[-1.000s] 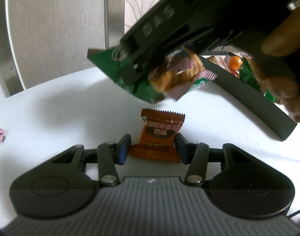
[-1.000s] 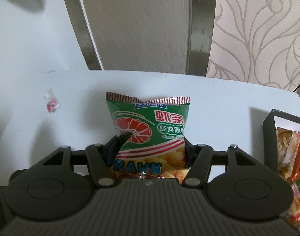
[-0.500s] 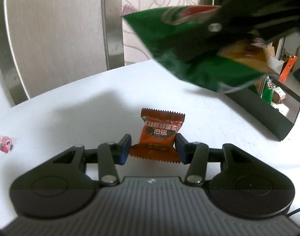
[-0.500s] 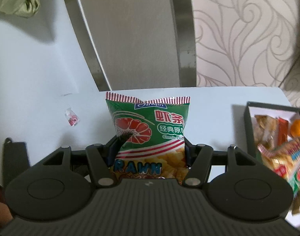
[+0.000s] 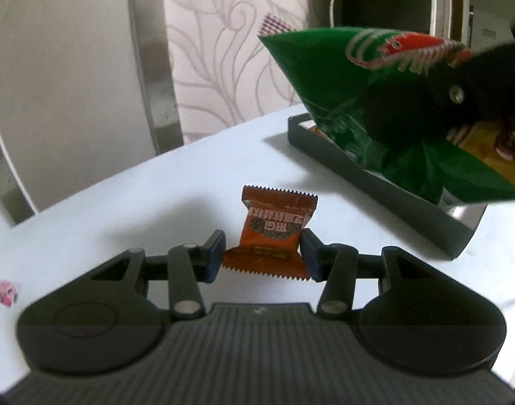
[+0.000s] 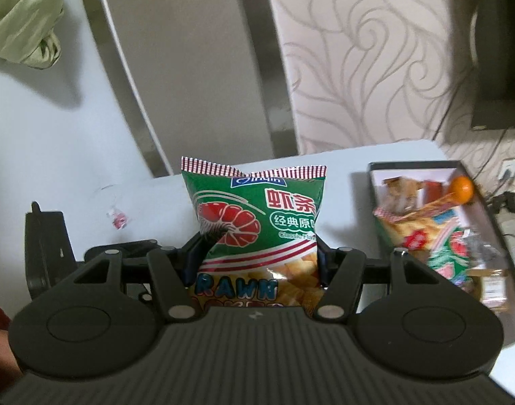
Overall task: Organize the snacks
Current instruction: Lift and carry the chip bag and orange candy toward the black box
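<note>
Two snacks lifted, neither yet in the dark rectangular tray [image 6: 493, 222], which already holds a heap of packets and a small orange fruit [image 6: 461, 186].

The right gripper [image 6: 254, 263] clamps a puffy green foil prawn-cracker bag [image 6: 257, 216], with the tray ahead to its right. The left gripper [image 5: 262, 253] pinches a small brown saw-edged candy wrapper [image 5: 274, 233]. A pink wrapped sweet [image 5: 4, 292] lies on the white table [image 5: 122, 209] to its left.

Two grippers are showing: the left gripper [image 5: 261, 256] and the right gripper [image 6: 255, 263]. One brown candy packet [image 5: 272, 233] and one green prawn cracker bag [image 6: 257, 216] are showing. One black tray [image 6: 504, 236] is sitting at the table's [image 5: 122, 209] right edge, holding one orange ball [image 6: 461, 186] among packets too jumbled to count. One small pink sweet [image 6: 117, 218] is lying near the left edge.
</note>
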Demonstrator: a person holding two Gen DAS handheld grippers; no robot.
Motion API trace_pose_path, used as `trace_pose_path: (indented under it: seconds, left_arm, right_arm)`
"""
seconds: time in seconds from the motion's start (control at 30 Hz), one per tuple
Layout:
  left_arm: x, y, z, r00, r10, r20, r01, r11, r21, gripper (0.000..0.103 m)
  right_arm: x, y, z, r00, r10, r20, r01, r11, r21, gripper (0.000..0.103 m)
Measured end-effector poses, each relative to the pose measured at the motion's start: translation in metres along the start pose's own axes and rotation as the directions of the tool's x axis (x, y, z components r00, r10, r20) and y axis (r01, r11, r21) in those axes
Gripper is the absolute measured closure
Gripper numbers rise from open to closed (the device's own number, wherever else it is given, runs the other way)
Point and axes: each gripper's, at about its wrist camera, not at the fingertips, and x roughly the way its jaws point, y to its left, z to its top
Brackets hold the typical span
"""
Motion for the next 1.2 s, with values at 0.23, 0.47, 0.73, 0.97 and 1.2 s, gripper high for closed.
trace_pose_path:
  seconds: [0.23, 0.47, 0.73, 0.97, 1.2]
  left_arm:
    - [0.001, -0.020, 0.023, 0.999, -0.021, 0.039, 0.020, 0.999, 0.034, 0.052]
    - [0.007, -0.044, 0.044, 0.994, -0.085, 0.070, 0.082, 0.995, 0.050, 0.052]
    - [0.016, -0.087, 0.052, 0.982, -0.176, 0.063, 0.170, 0.981, 0.091, 0.052]
    - [0.035, -0.121, 0.060, 0.978, -0.202, 0.053, 0.192, 0.970, 0.150, 0.052]
    - [0.068, -0.132, 0.082, 0.985, -0.161, 0.061, 0.150, 0.976, 0.156, 0.052]
  right_arm:
    - [-0.029, -0.018, -0.008, 0.995, -0.083, 0.054, 0.081, 0.996, 0.031, 0.036]
    - [-0.055, -0.053, -0.013, 0.984, -0.160, 0.081, 0.153, 0.984, 0.090, 0.036]
    - [-0.075, -0.094, -0.030, 0.949, -0.270, 0.162, 0.231, 0.947, 0.225, 0.036]
    - [-0.086, -0.127, -0.040, 0.940, -0.305, 0.155, 0.258, 0.930, 0.263, 0.036]
    - [-0.087, -0.145, -0.039, 0.941, -0.304, 0.149, 0.262, 0.933, 0.249, 0.036]
